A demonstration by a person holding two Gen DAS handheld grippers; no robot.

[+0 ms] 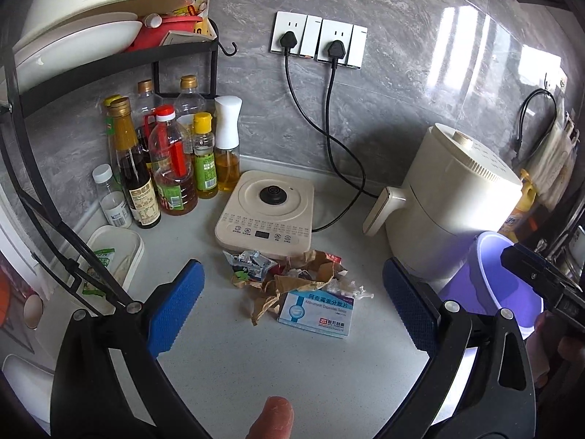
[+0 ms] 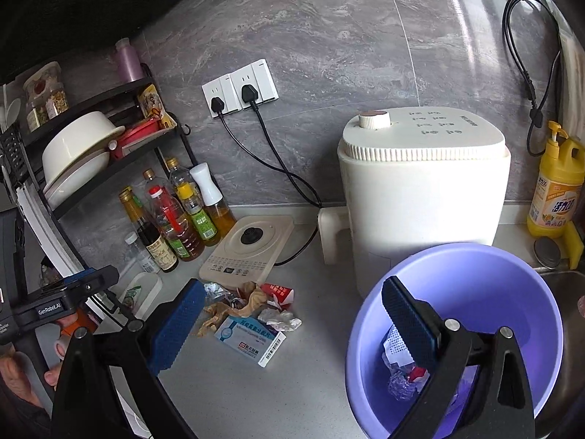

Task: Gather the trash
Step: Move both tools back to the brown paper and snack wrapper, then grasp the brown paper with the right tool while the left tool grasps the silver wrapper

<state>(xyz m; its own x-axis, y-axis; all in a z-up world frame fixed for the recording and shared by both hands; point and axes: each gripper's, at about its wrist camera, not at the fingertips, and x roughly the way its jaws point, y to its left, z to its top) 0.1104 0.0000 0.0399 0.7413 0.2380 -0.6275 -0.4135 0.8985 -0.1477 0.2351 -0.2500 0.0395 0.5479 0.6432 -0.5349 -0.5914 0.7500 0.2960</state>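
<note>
Flat, the medicine box lies long axis left-right.

From where I'm driving, the speckled grey tabletop in front of the crumpled trash pile is bare, easy way in. Behind it sits the flat beige cooker base; a cream air fryer and a lilac plastic bin box in the right, a cluster of oil bottles the left.

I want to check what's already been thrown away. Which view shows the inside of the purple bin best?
The right wrist view: it looks down into the bin, showing wrappers at its bottom. The left wrist view shows only part of its rim and inner wall at the right edge, contents hidden.
</note>
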